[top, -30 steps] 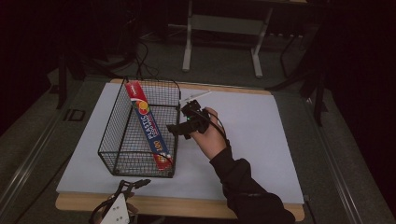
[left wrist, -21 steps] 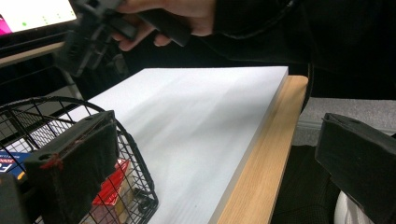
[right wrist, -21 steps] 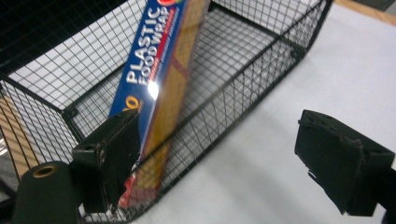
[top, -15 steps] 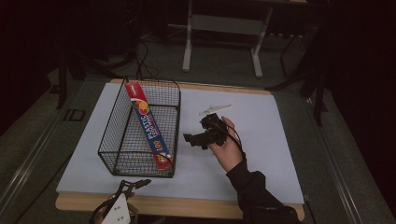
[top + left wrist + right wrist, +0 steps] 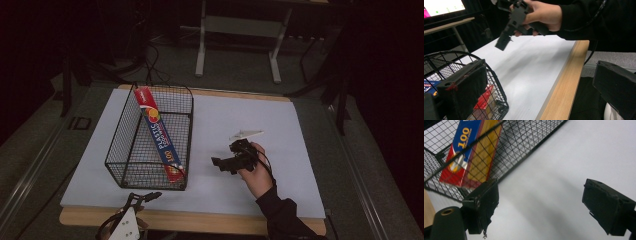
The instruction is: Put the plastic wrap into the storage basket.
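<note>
We cannot see all of the plastic wrap box [image 5: 159,136]: the black mesh of the wire basket [image 5: 131,165] crosses it, and in the right gripper view [image 5: 466,152] its upper part is cut off by the frame, so we read there just the number 100. The small print on the box is too blurred for us to read in the high view. In the left gripper view a finger pad covers most of the box, and we make out just a red corner [image 5: 484,100] behind the wires.

The box is long and narrow, blue with red ends and a yellow side. It lies inside the basket along its right wall, tilted, with the far end leaning on the far rim and the near end down at the near right corner. The basket stands on the white tabletop [image 5: 280,130].

The right gripper [image 5: 222,163] is held in a hand [image 5: 257,172] over the bare tabletop, near the basket's right side; its 2 fingers stand wide apart with nothing between them. The left gripper [image 5: 147,196] sits at the near tabletop edge, partly cut off below; its fingers are also apart and empty.
</note>
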